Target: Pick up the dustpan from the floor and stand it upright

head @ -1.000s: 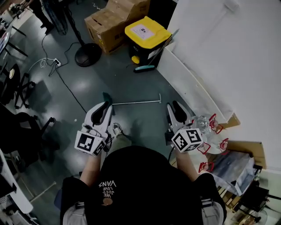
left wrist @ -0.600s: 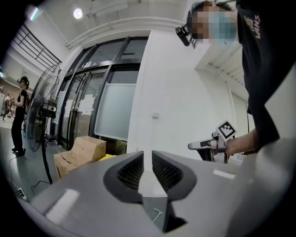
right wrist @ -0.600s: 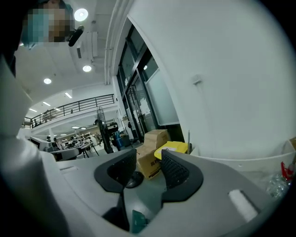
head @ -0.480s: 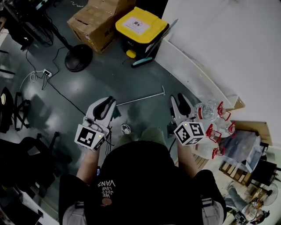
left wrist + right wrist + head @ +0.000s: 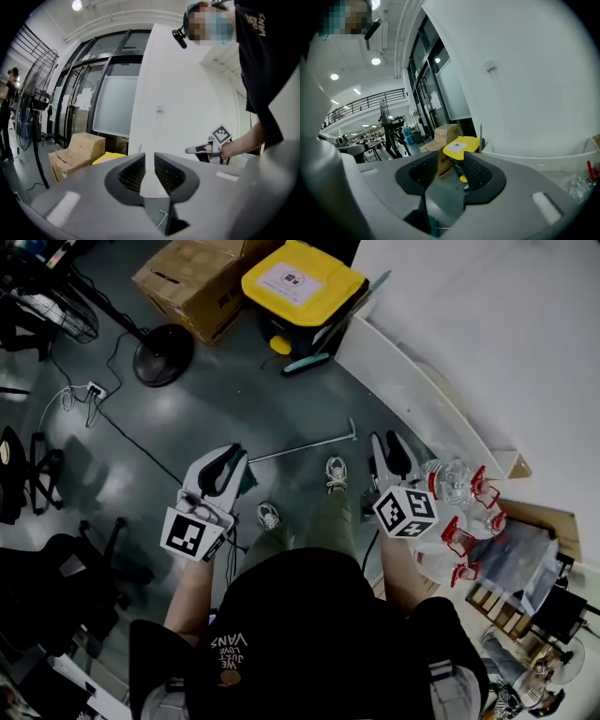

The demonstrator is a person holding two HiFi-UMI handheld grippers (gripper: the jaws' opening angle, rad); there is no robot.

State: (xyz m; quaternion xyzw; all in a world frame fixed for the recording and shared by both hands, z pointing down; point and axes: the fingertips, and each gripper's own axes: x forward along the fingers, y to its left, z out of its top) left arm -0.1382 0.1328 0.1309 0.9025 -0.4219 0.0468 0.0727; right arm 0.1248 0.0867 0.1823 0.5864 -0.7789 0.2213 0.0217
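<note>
Bin (image 5: 300, 282) lid yellow; cardboard box (image 5: 187, 277) brown; dustpan (image 5: 300, 447) teal, handle silver; floor (image 5: 234, 399) dark grey; wall (image 5: 487, 334) white.

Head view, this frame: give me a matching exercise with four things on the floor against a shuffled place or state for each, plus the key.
Things:
1. dustpan
2. yellow-lidded bin
3. cardboard box
4. clear bottles

Places or states:
A. near the top edge, left of the bin
B. lying flat, just ahead of the person's shoes
C. at the right, near the foot of the white wall
D. at the top, between the box and the white wall

Pairs: 1-B, 2-D, 3-A, 4-C
</note>
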